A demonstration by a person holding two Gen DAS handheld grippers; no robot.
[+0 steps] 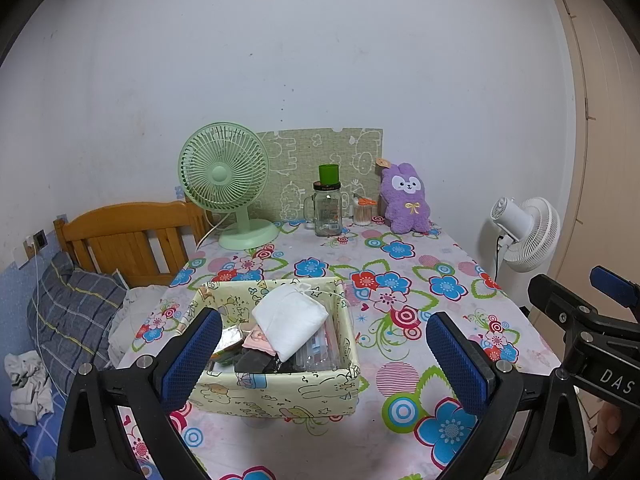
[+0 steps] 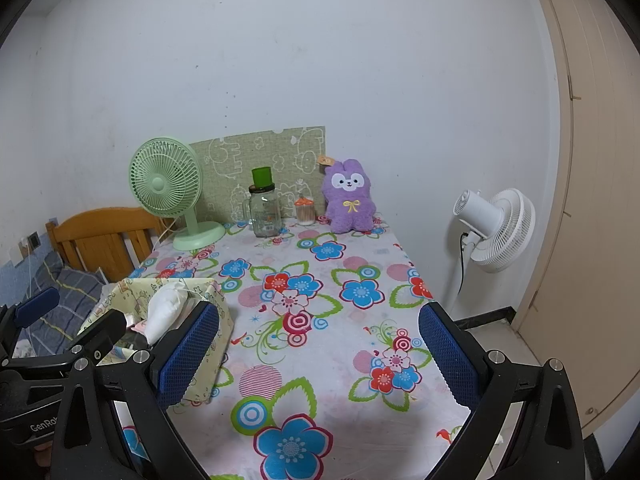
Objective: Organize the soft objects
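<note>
Grippers hang wide and empty: left gripper (image 1: 324,354) frames the basket (image 1: 276,394) at lower centre, likely its drop spot, where a white cloth (image 1: 290,322) lies; right gripper (image 2: 320,354) faces the plush (image 2: 349,196) right of centre, probably next.

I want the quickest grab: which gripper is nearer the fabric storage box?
Left. The left gripper is open right in front of the fabric storage box, fingers framing it. The right gripper is open over bare tablecloth, with the box off to its left.
</note>
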